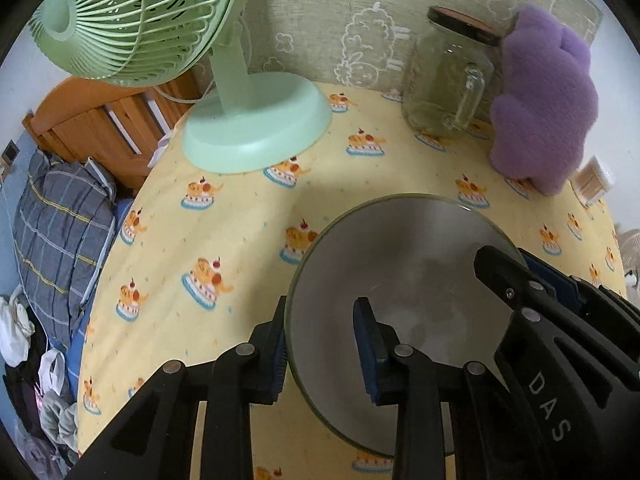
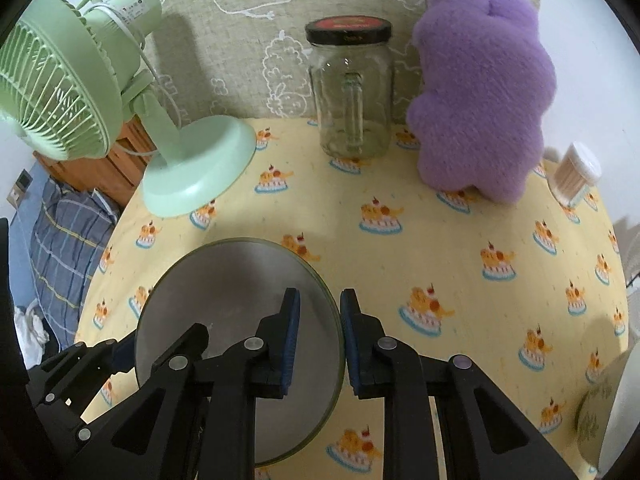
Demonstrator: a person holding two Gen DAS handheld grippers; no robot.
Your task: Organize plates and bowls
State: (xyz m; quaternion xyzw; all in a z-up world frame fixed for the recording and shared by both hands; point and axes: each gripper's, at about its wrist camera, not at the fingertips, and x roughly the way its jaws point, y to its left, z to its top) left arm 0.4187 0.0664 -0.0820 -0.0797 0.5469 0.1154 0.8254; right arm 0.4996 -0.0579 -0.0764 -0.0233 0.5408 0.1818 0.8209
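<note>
Fingers [image 1: 362,344] of both grippers, angled steeply down, seemingly clamp the bowl's [image 1: 400,240] opposite rims.

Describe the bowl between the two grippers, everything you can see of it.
The bowl is round and shallow-looking, with a matte grey inside and a thin greenish rim; the material looks like glazed ceramic or glass. It is empty and upright over the yellow cake-print tablecloth. The left gripper clamps its left rim, one finger inside and one outside, and the right gripper clamps the opposite rim the same way. Whether its base touches the cloth cannot be told.
</note>
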